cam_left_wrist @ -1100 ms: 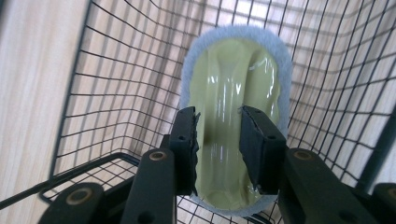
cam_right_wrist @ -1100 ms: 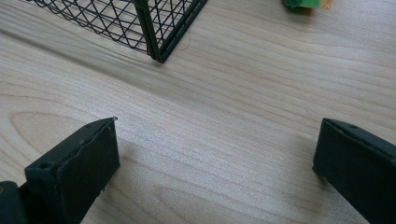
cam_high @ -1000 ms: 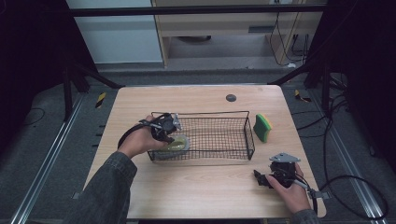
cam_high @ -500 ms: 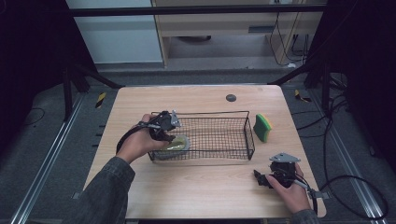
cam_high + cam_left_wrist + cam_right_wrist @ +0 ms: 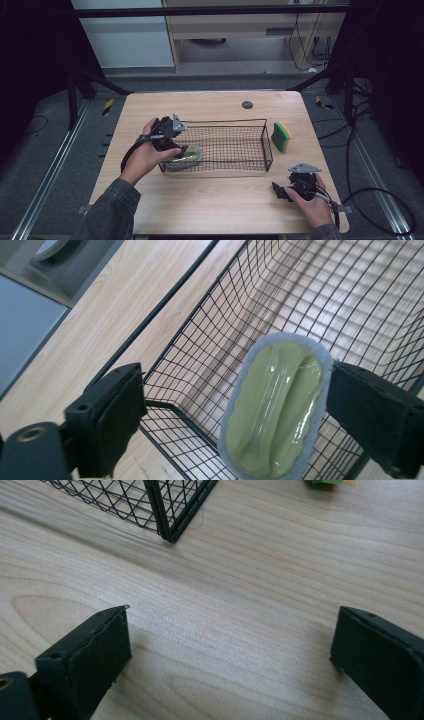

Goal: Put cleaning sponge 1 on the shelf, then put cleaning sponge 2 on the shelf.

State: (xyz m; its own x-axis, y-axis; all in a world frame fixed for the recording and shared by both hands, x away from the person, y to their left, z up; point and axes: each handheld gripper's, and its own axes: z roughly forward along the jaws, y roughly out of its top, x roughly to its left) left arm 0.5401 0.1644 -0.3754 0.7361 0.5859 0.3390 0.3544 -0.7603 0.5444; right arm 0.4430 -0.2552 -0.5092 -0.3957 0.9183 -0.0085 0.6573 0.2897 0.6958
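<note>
**Letting go of the scrubber in the basket corner**

Since the left gripper [image 5: 179,144] has just been spreading its jaws, the oval yellow-green scrubber with the grey felt rim [image 5: 274,407] now lies free between them, inside the black wire basket [image 5: 250,121], in the corner at 9 o'clock from the basket's middle. In the left gripper view one pad sits just beside the scrubber's edge while the other stands well apart, across the basket wall. A clean finish, I judge, calls for lifting straight up so that no pad drags the felt or catches the rim wire.

The right gripper [image 5: 285,192] rests spread and empty on the pale wooden table [image 5: 210,105], at 4 o'clock from the basket. The green and yellow sponge [image 5: 282,137] stands at 3 o'clock, just outside the wall. Open tabletop lies at 12 and 6 o'clock; the nearest table edge runs at 9 o'clock.
</note>
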